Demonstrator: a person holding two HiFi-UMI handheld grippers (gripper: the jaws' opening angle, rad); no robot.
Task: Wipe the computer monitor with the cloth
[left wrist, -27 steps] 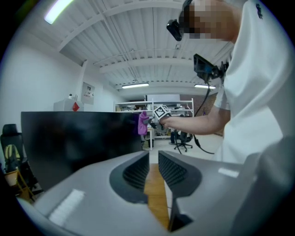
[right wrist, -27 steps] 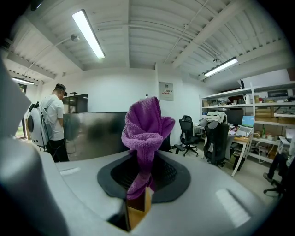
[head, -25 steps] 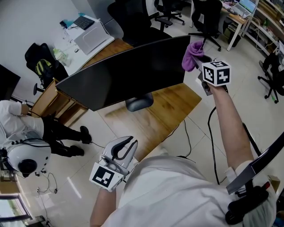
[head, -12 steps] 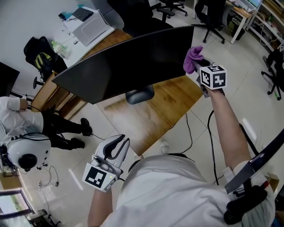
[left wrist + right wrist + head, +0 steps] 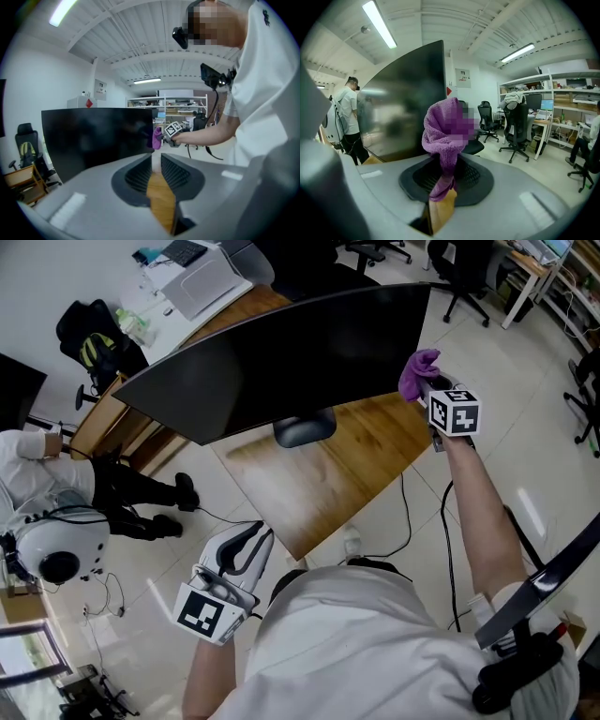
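A wide black curved monitor stands on a wooden desk. My right gripper is shut on a purple cloth, which is bunched against the lower part of the screen's right edge. In the right gripper view the cloth stands up from the jaws of the right gripper, with the dark screen just to its left. My left gripper hangs low near my body, off the desk, its jaws together with nothing between them. The left gripper view shows the monitor and the cloth ahead.
The monitor's stand rests mid-desk. A person in white sits at the left beside a white helmet. A black backpack and a white desk lie beyond. Office chairs stand at the back; a cable runs on the floor.
The right gripper has carried the cloth down the monitor's right edge, from the upper corner to the lower part. The left gripper has hardly moved.
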